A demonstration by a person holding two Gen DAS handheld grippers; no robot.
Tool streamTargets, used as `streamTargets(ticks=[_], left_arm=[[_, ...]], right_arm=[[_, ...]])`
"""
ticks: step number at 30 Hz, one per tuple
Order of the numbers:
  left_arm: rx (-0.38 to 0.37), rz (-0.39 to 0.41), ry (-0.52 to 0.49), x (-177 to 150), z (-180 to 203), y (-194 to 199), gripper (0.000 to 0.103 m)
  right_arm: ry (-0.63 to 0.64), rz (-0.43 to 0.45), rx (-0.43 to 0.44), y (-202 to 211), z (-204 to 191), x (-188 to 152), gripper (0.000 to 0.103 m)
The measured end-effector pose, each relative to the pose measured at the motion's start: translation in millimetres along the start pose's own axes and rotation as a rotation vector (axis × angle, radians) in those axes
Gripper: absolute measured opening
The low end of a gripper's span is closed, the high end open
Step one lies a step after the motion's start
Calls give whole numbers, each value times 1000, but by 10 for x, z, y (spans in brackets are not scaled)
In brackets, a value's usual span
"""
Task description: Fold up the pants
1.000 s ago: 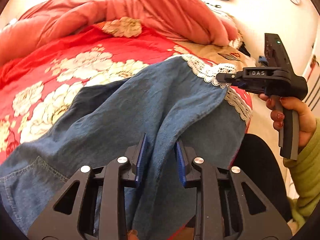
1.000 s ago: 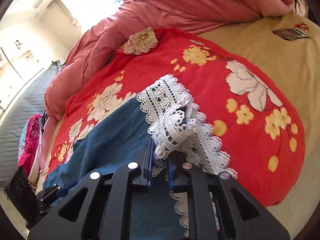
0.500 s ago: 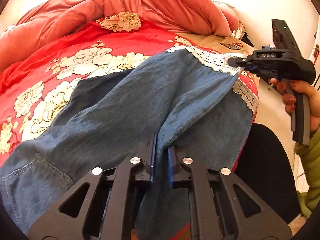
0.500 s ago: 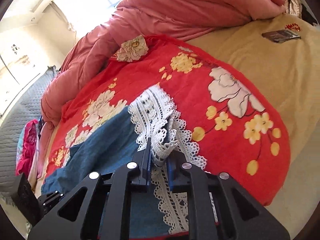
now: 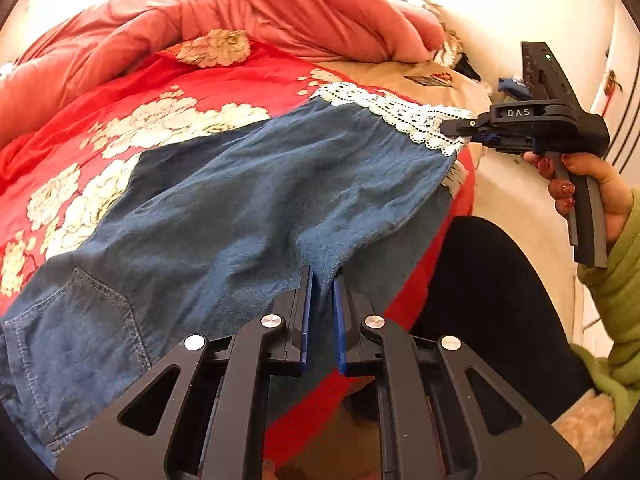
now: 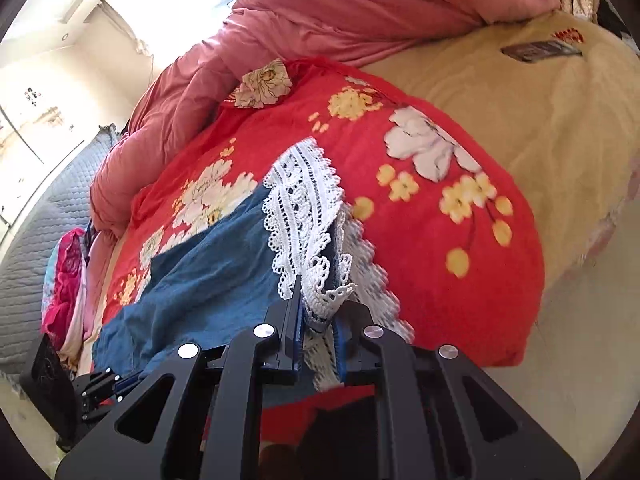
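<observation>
denim pants being stretched over bed
left gripper clenching soft denim, right gripper clenching lace hem; limp, sagging.

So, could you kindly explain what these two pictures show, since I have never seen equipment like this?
A person holds a two-fingered tool in each hand; each carries a camera looking along its fingers. The left-hand view shows the left tongs shut on the near edge of blue denim pants, and, at the right, the other hand with its tool. The right-hand view shows the right tongs shut on the pants' white lace hem. The pants lie on a red floral blanket on a bed.
</observation>
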State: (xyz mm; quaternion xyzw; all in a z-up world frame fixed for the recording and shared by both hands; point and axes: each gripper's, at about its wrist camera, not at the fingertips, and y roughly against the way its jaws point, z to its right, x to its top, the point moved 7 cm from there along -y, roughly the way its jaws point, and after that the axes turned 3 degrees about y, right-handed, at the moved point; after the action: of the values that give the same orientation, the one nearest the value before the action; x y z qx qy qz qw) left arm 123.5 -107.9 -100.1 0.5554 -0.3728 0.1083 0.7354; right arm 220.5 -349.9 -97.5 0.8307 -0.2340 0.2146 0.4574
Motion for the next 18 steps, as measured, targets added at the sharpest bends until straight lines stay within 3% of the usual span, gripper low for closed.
streamTargets(ticks=[3, 7, 10, 12, 14, 18], left_arm=[[45, 4, -55, -13, 61, -32, 9], [107, 3, -114, -30, 76, -91, 25], [135, 3, -116, -3, 45, -181, 26], [149, -2, -101, 26, 31, -238, 24], [144, -3, -79, 49, 31, -248, 1], [85, 7, -59, 59, 38, -72, 0]], right_arm=[[-22, -12, 8, -10, 94, -68, 11], [-27, -10, 27, -29, 112, -93, 12], [-17, -8, 28, -61, 90, -86, 14], [-20, -8, 31, -90, 82, -84, 14], [-38, -7, 35, -121, 89, -80, 14], [-21, -12, 44, -105, 47, -66, 11]])
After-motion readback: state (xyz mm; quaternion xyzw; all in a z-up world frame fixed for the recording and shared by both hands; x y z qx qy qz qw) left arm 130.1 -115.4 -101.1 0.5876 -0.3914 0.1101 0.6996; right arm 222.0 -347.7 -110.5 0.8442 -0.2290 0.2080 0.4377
